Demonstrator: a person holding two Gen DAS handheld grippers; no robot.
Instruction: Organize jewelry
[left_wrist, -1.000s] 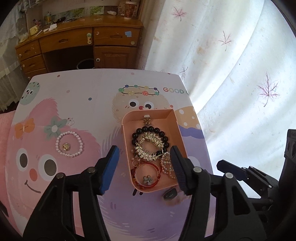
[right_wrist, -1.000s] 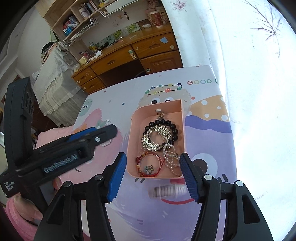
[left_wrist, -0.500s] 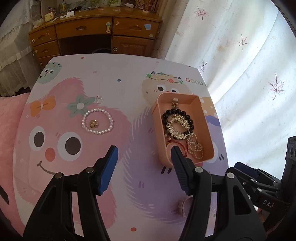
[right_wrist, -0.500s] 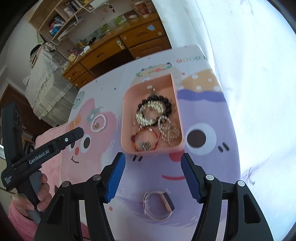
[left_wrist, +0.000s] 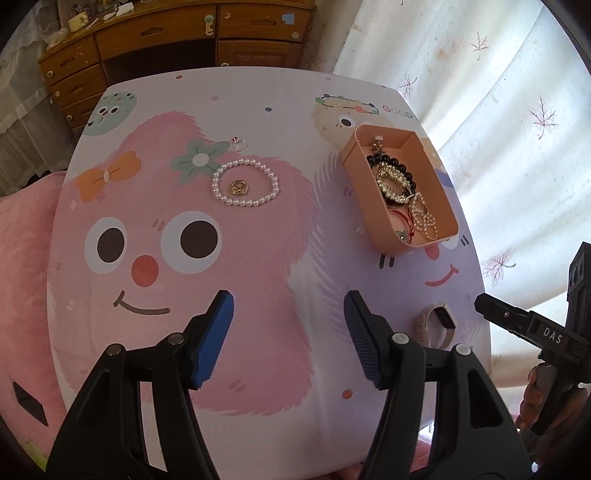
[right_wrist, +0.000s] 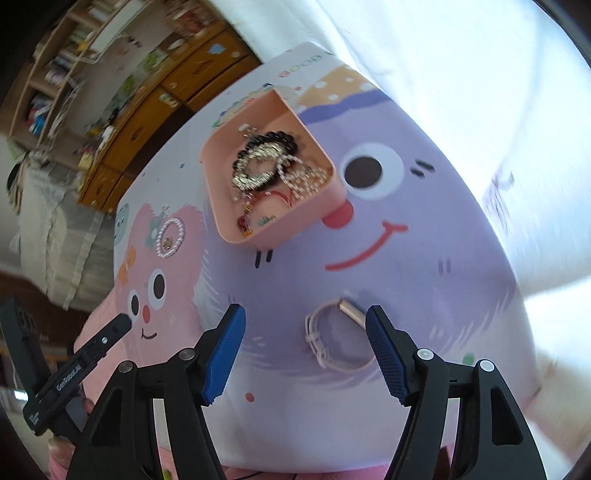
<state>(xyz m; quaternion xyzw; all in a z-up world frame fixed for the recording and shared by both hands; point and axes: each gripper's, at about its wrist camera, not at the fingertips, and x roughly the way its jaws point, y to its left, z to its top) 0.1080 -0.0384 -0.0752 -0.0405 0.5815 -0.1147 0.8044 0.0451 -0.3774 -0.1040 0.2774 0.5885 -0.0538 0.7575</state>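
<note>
Pink watch (right_wrist: 334, 338) between the right hand-held gripper's (right_wrist: 304, 345) just-widened, unclenched jaws; left hand-held gripper (left_wrist: 288, 325) likewise released, empty.

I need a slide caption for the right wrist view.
Open right gripper above a pink watch; jewelry-filled tray beyond.

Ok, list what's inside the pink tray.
In the pink tray: a black bead bracelet, a gold rhinestone piece on top of it, a pearl strand, a red bracelet. Whatever lies under the pile is covered.
</note>
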